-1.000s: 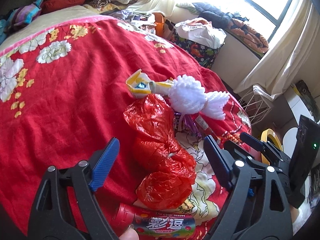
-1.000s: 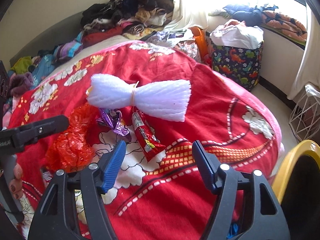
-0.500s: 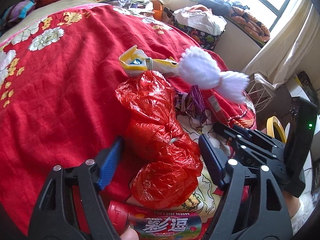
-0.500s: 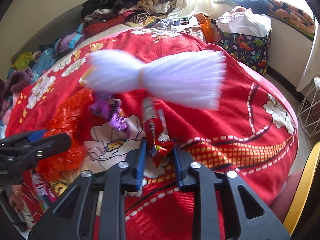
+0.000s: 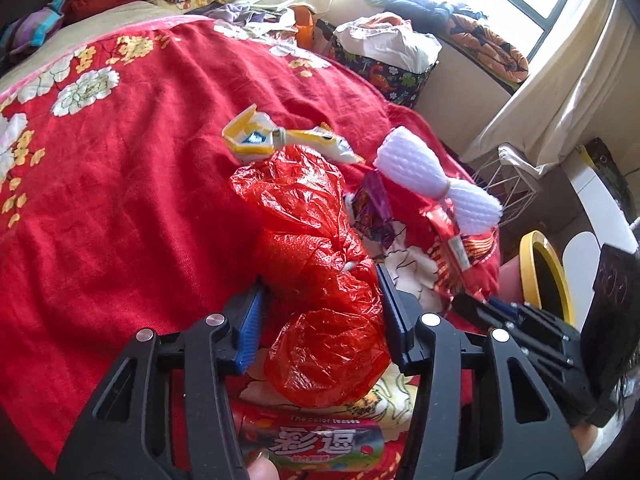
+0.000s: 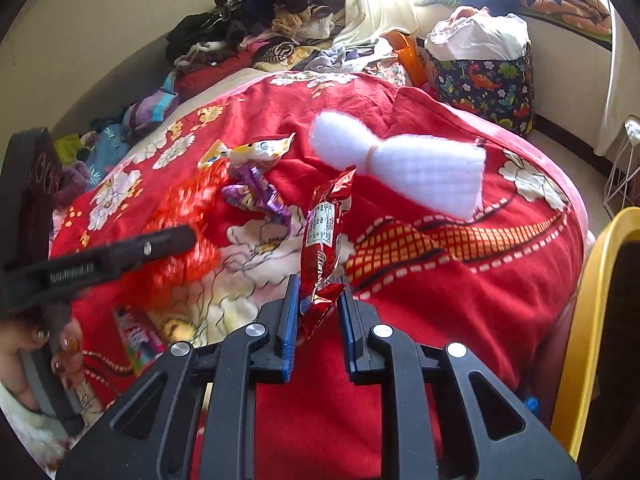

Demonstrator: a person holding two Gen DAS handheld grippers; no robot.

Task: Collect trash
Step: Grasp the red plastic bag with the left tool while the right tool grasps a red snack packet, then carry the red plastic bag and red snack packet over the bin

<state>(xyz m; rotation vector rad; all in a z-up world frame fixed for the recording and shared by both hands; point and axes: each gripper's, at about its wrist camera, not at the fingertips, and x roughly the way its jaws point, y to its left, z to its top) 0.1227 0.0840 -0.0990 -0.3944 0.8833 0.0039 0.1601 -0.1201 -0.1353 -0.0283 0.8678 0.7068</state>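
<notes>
On the red flowered quilt [image 5: 120, 184] lies a crumpled red plastic bag [image 5: 316, 280]. My left gripper [image 5: 320, 304] straddles its near end, jaws closing, both pads touching the bag. In the right wrist view my right gripper [image 6: 318, 312] pinches the lower end of a red snack wrapper [image 6: 322, 240], still tightening; the wrapper stands up from the jaws. A white foam net bundle [image 6: 400, 164], a purple wrapper [image 6: 256, 196] and a yellow-white wrapper [image 6: 248, 152] lie beyond. A candy tube [image 5: 316, 440] lies under my left gripper.
A yellow-rimmed bin [image 6: 592, 312] stands at the bed's right edge. A dinosaur-print basket [image 6: 484, 84] of laundry and a white wire basket [image 5: 508, 184] sit on the floor by the window. Clothes are piled at the bed's far end. A hand [image 6: 52, 356] holds the left gripper.
The right gripper moved in, shut on the red snack wrapper and tipped it up. The left jaws narrowed around the red bag. The white foam bundle shifted a little.
</notes>
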